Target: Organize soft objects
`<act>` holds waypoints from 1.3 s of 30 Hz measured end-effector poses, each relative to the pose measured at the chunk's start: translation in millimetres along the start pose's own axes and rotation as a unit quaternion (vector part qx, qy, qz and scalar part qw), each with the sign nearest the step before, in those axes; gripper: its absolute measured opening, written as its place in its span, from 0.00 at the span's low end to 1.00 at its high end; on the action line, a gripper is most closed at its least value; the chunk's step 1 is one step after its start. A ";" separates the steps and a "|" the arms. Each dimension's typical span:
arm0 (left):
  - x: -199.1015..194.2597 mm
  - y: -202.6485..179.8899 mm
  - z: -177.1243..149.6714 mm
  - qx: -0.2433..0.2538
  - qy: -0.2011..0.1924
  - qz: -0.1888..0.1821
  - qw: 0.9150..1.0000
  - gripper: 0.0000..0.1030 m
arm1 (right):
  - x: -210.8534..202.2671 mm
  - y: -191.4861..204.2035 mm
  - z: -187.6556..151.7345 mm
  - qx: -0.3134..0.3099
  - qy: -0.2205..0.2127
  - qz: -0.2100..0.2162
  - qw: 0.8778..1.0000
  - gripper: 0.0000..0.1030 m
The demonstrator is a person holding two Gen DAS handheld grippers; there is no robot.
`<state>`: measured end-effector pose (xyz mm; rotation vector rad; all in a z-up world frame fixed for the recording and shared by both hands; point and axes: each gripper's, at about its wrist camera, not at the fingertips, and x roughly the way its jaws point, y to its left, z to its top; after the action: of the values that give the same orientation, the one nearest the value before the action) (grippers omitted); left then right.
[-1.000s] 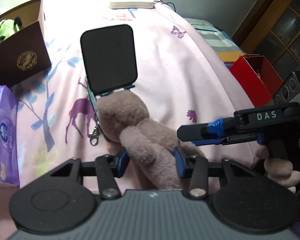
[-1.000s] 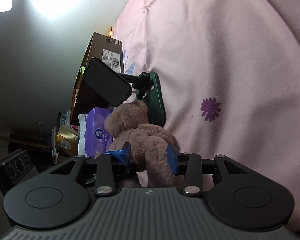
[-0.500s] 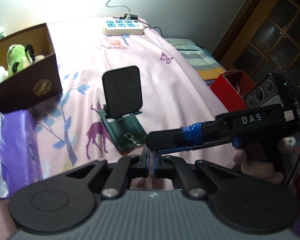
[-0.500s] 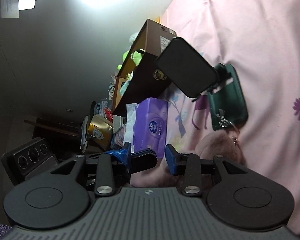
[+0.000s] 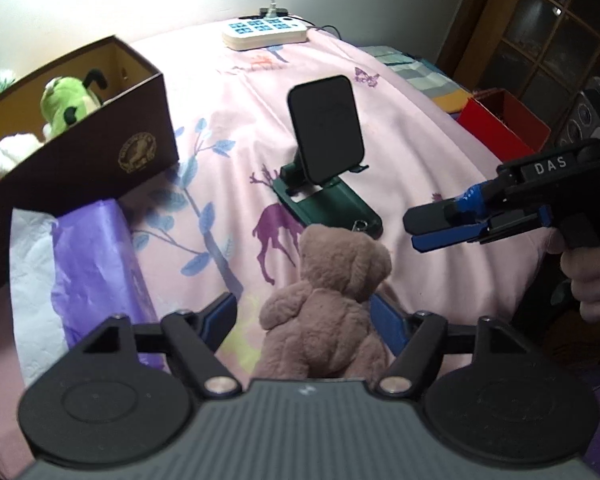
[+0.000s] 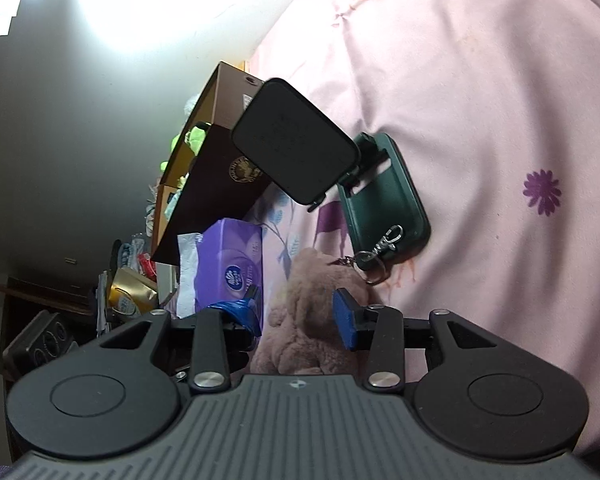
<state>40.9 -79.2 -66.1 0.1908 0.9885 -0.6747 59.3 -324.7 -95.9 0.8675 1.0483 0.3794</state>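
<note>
A brown teddy bear (image 5: 332, 300) sits upright on the pink bedsheet (image 5: 412, 152), its back to the left wrist camera. My left gripper (image 5: 304, 320) straddles it with jaws opening wide; the left pad stands clear of the fur and the right one is beside the bear's flank. My right gripper (image 5: 416, 228), held by a hand, hovers to the bear's right with its jaws opening a little and nothing between them. In the right wrist view the bear (image 6: 308, 320) lies below that gripper (image 6: 298, 316), its metal keyring (image 6: 380, 252) resting on the stand's base.
A brown box (image 5: 100, 160) at the left holds a green plush (image 5: 68, 104) and a white one (image 5: 12, 152). A purple tissue pack (image 5: 96, 264) lies before it. Behind the bear stands a green phone stand (image 5: 324, 132). A power strip (image 5: 264, 34) and a red box (image 5: 500, 124) lie farther off.
Half a second ago my left jaws were shut with nothing in them; now they stand wide around the bear. The right gripper has drawn off to the bear's right.
</note>
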 end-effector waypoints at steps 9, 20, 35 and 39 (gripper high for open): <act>49.0 14.1 0.2 -0.025 0.077 -0.030 0.996 0.74 | 34.8 0.3 -21.1 -0.026 0.004 -0.035 0.999 0.23; 54.3 11.9 7.1 -0.013 0.088 -0.014 0.996 0.74 | 54.1 6.3 -22.9 -0.028 -0.020 -0.030 0.999 0.24; 56.9 14.3 6.1 -0.021 0.093 -0.017 0.995 0.74 | 59.1 7.4 -24.5 -0.031 -0.019 -0.021 0.999 0.23; 56.1 12.7 4.2 -0.018 0.089 -0.015 0.996 0.74 | 57.4 9.8 -26.3 -0.042 -0.019 -0.024 0.999 0.22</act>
<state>72.2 -95.7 -111.7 0.2068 1.1751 -0.6750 64.9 -269.8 -128.2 0.7711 1.0103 0.3624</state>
